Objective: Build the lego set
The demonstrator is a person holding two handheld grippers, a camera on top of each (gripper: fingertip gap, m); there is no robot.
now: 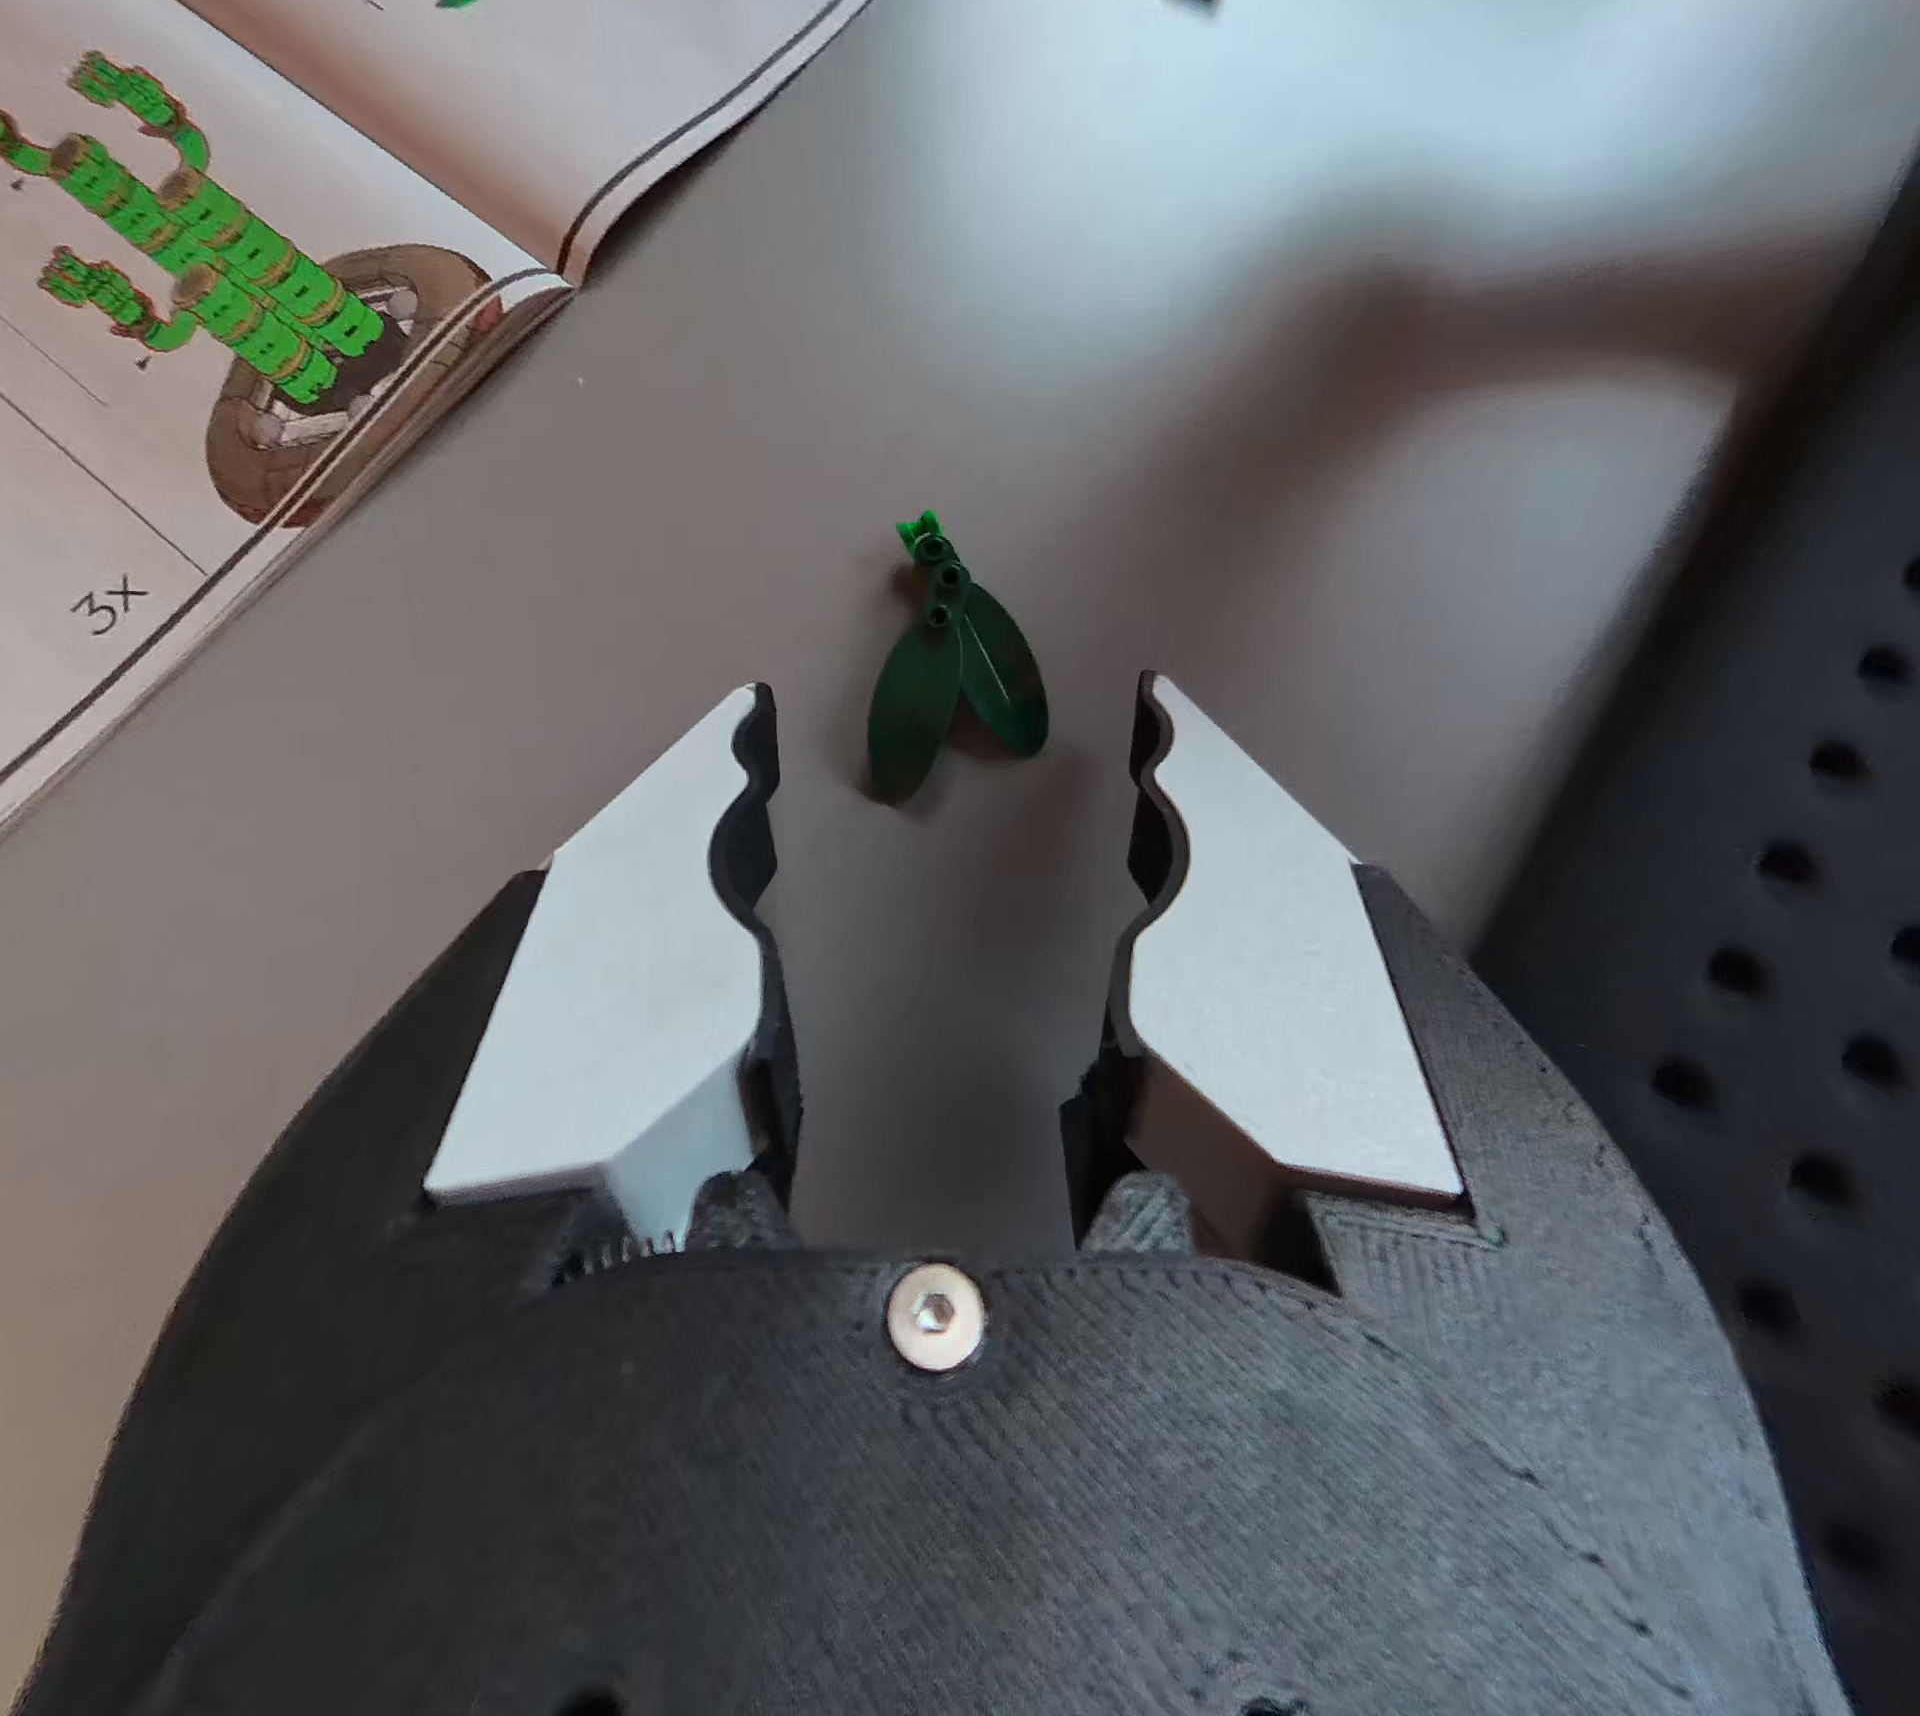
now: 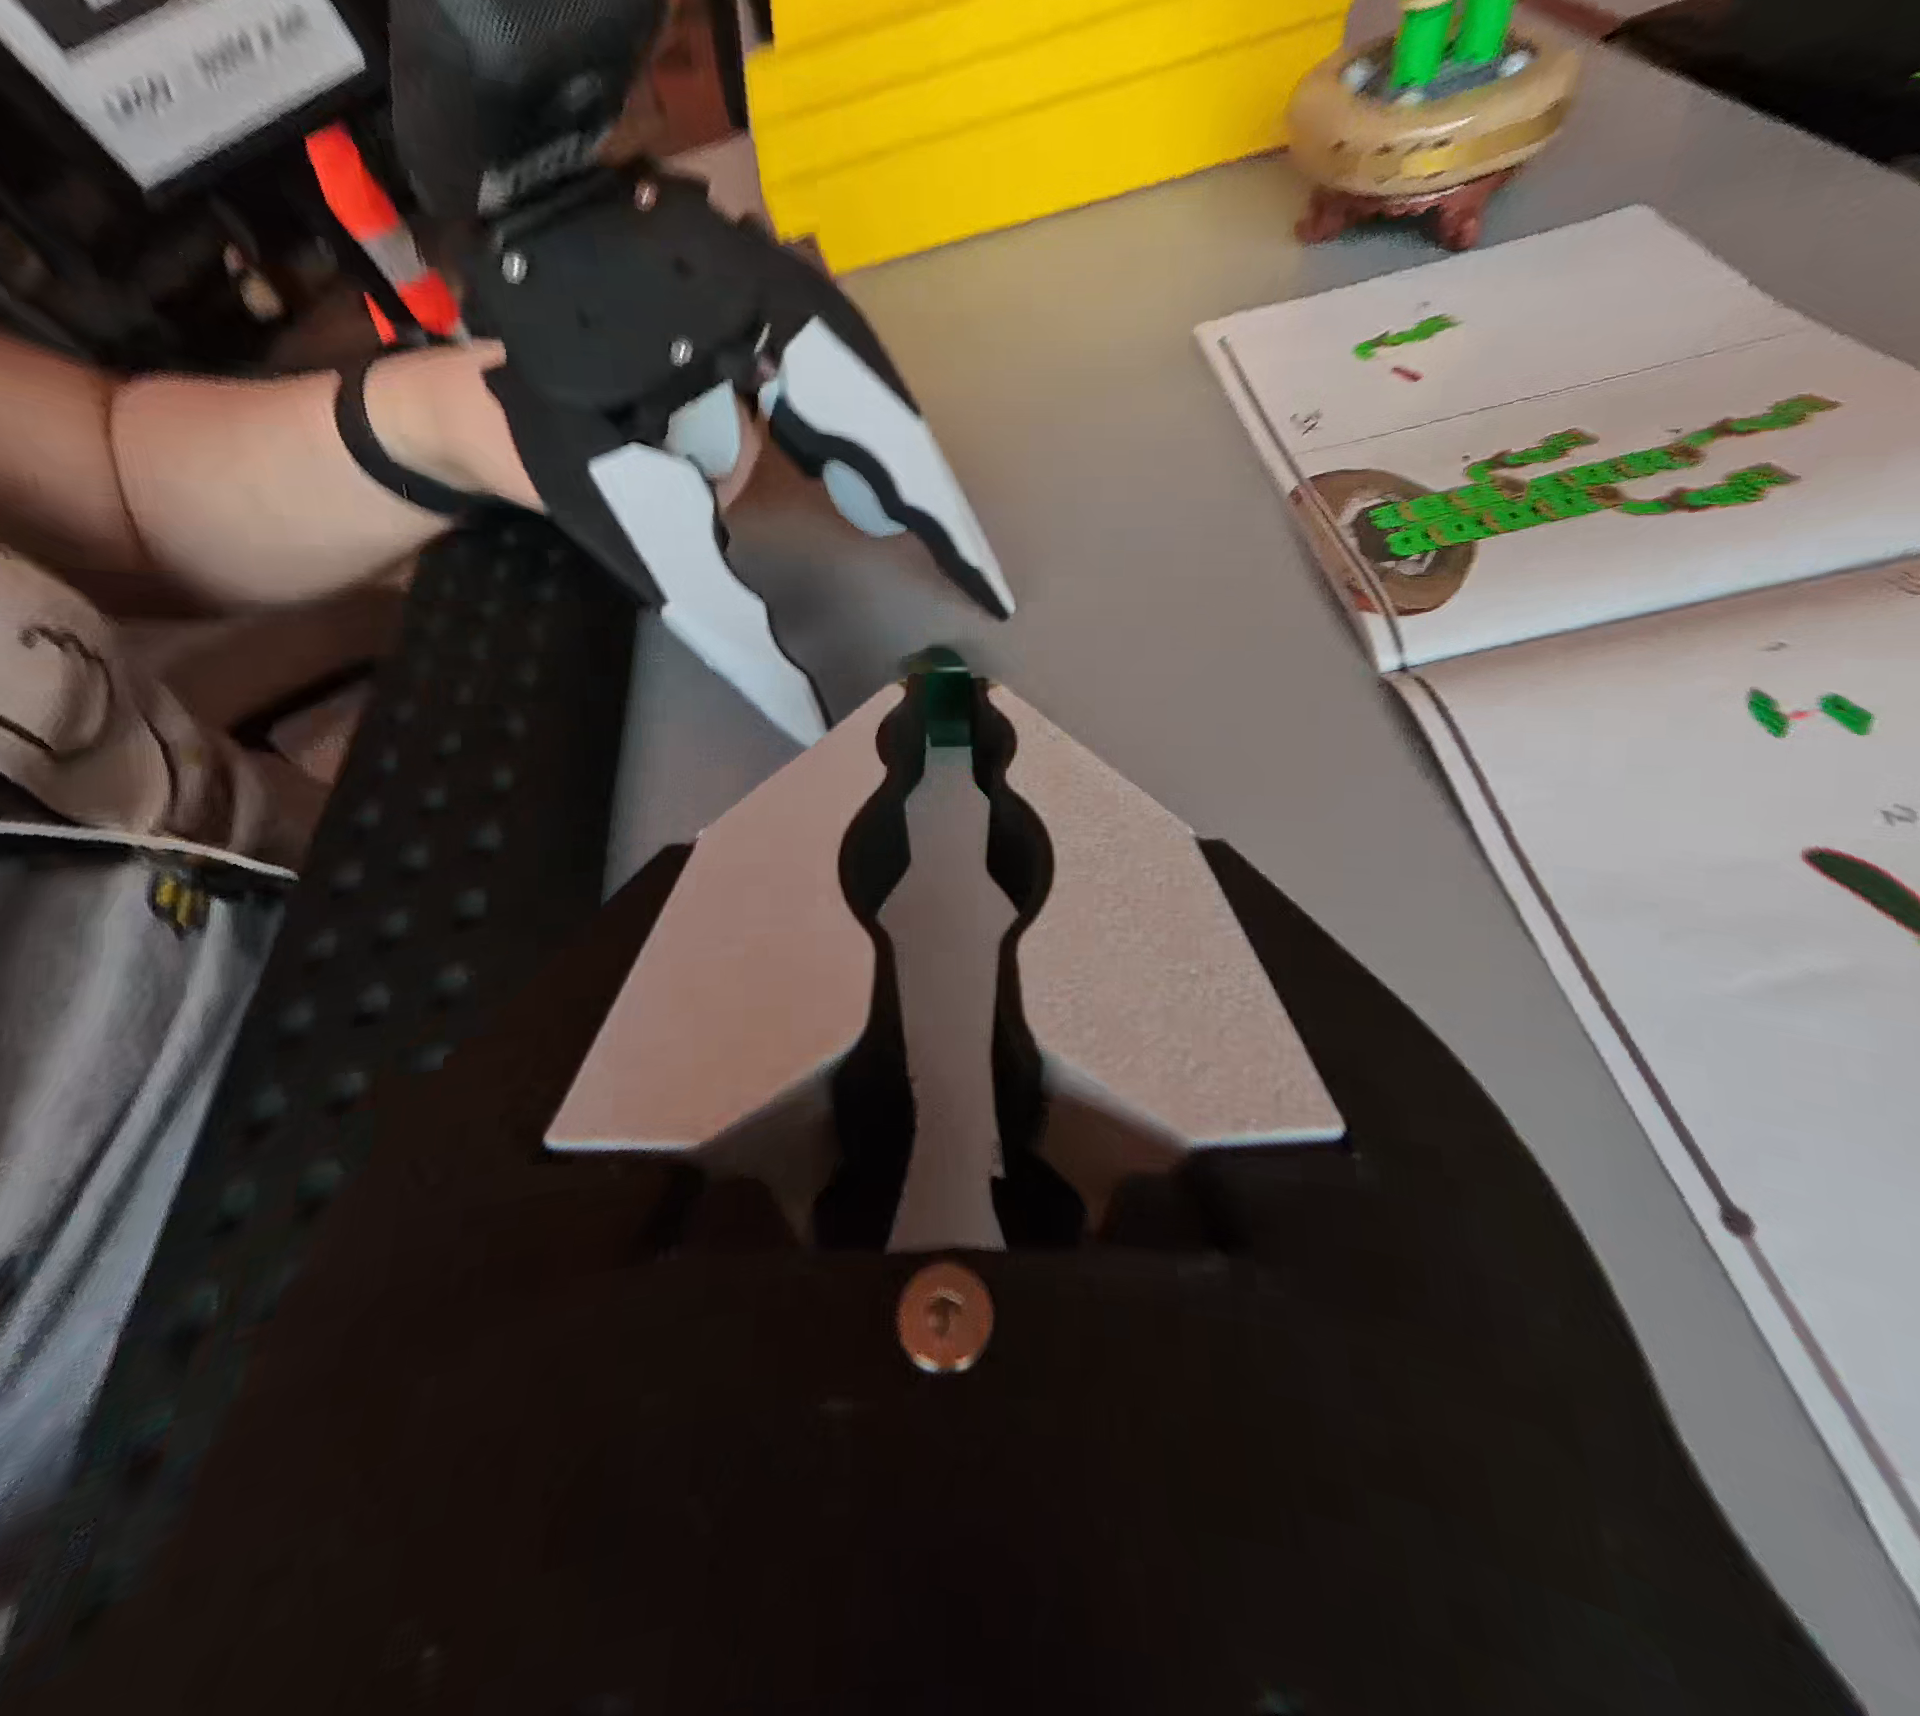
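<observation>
- Our left gripper (image 1: 954, 710) hangs with jaws apart above the table (image 1: 1195, 336); the dark green leaf cluster (image 1: 956, 690) lies between its tips.
- Our right gripper (image 2: 943, 710) pinches a small green piece (image 2: 943, 712), mostly hidden by the fingers.

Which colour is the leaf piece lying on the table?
Dark green leaf piece; the left wrist view shows it best.

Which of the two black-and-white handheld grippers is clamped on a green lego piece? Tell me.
The right gripper: its jaws are shut on a small dark green lego piece. The left gripper is open and empty, with the dark green leaf assembly lying on the table between its fingertips.
</observation>
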